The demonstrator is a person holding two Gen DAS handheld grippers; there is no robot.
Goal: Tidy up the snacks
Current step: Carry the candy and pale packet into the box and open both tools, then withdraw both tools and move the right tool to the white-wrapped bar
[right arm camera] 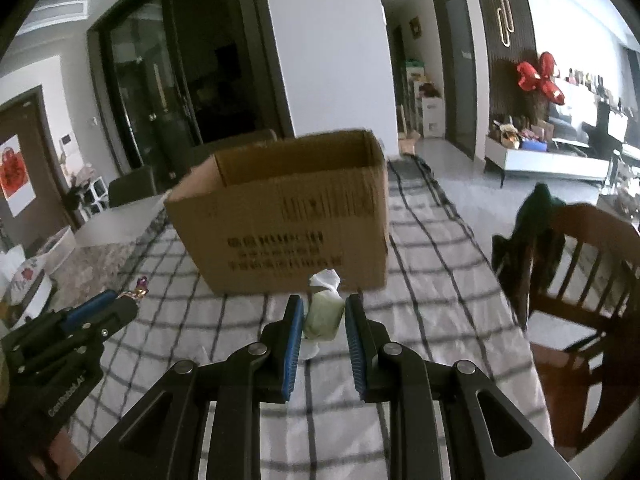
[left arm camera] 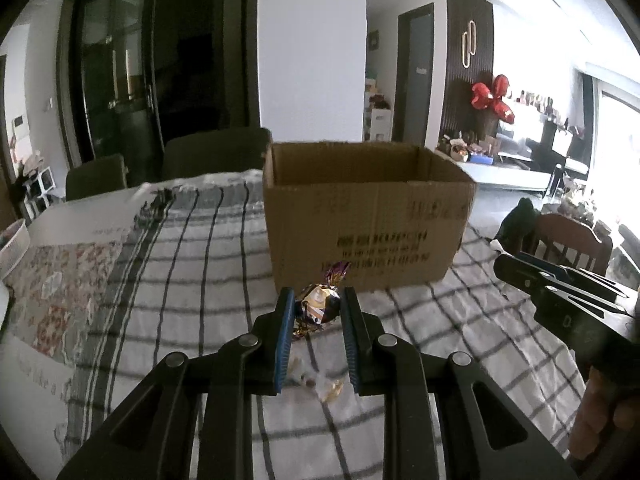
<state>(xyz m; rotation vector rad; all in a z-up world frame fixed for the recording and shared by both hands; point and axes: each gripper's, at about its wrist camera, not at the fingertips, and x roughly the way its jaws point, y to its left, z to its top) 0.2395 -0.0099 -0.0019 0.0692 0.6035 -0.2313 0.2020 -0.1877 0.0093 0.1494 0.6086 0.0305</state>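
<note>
Crinkly foil candy (left arm camera: 318, 306) faces boxy cardboard carton (left arm camera: 368, 216).

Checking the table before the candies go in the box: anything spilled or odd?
Yes: crumpled clear wrapper scraps lie loose on the checked cloth, just below the left gripper holding the candy. The cardboard box stands upright and open.

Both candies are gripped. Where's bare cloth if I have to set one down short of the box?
Bare checked cloth lies between the cardboard box and the wooden chair, and left of the box toward the floral cloth. Crumpled wrappers lie below the left hand-held gripper.
</note>
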